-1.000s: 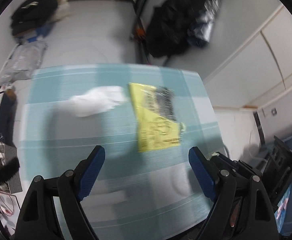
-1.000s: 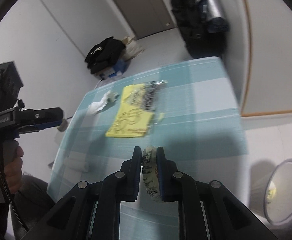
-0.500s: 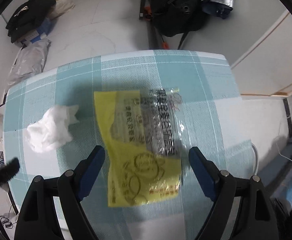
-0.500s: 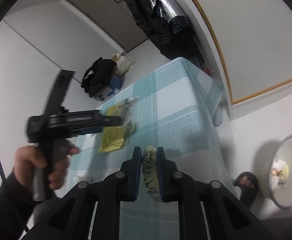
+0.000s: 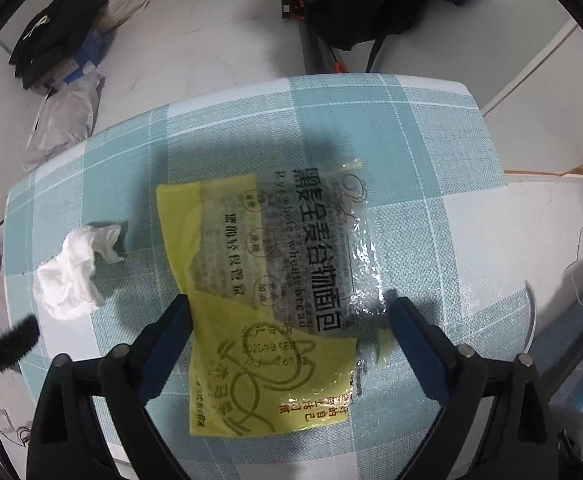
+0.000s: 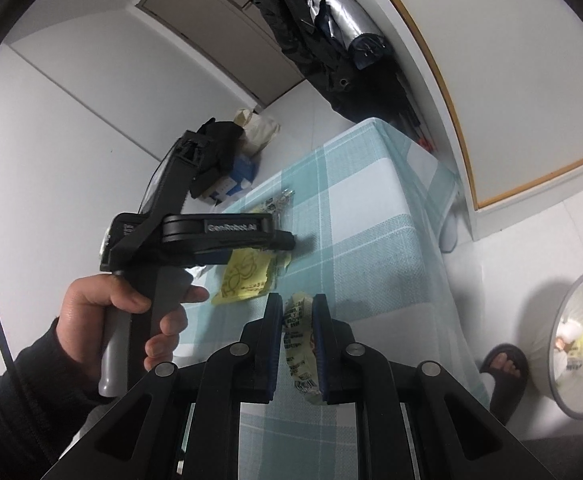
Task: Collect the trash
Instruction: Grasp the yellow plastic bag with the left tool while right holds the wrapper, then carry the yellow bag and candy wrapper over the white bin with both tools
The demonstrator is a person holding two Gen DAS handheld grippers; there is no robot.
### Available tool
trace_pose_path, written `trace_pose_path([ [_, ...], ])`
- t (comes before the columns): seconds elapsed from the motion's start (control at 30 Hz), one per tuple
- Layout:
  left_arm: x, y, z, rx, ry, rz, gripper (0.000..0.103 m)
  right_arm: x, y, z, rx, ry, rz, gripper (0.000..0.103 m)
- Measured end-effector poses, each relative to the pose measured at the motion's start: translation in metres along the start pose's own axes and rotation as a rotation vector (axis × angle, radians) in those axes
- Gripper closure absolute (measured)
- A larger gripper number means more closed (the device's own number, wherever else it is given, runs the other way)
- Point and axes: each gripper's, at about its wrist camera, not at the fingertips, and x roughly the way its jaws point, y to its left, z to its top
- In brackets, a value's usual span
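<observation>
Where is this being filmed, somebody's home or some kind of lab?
Most likely a lived-in room at home. A table with a checked cloth holds a bread wrapper, coats hang by a door, and a waste bin stands on the floor.

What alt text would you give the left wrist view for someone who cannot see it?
The left gripper, pointing down with jaws wide apart, straddles a yellow and clear bread wrapper lying flat on a teal checked tablecloth. A crumpled white tissue lies to the wrapper's left; bags sit on the floor beyond.
</observation>
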Motion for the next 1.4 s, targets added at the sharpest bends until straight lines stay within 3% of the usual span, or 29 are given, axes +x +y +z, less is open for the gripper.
trace_pose_path([
  [0.27,-0.002,0.001,-0.001,0.004,0.005,-0.001,0.008,-0.001,0.0,-0.001,0.001,-0.006,-0.009,0.089],
  [0.37,-0.004,0.003,0.0,0.007,0.013,0.001,0.017,-0.001,-0.001,0.0,0.006,-0.006,-0.011,0.089],
  [0.47,-0.008,0.009,0.0,-0.008,0.002,0.0,0.033,-0.001,0.0,0.0,0.002,-0.006,-0.017,0.089],
  [0.7,-0.014,0.021,-0.008,-0.009,-0.038,0.003,0.083,0.0,0.001,0.0,0.001,-0.005,-0.024,0.089],
  [0.83,-0.018,0.029,-0.013,-0.01,-0.057,-0.039,0.095,0.0,0.001,-0.001,-0.003,-0.005,-0.035,0.089],
  [1.1,-0.028,0.039,-0.03,-0.009,-0.092,-0.089,0.097,0.002,0.014,-0.006,-0.05,-0.008,-0.041,0.089],
  [1.27,-0.052,0.05,-0.046,-0.025,-0.152,-0.145,0.097,0.001,0.027,-0.009,-0.073,-0.01,-0.015,0.089],
  [1.4,-0.073,0.059,-0.06,-0.035,-0.21,-0.189,0.097,0.001,0.042,-0.01,-0.113,-0.016,-0.044,0.089],
])
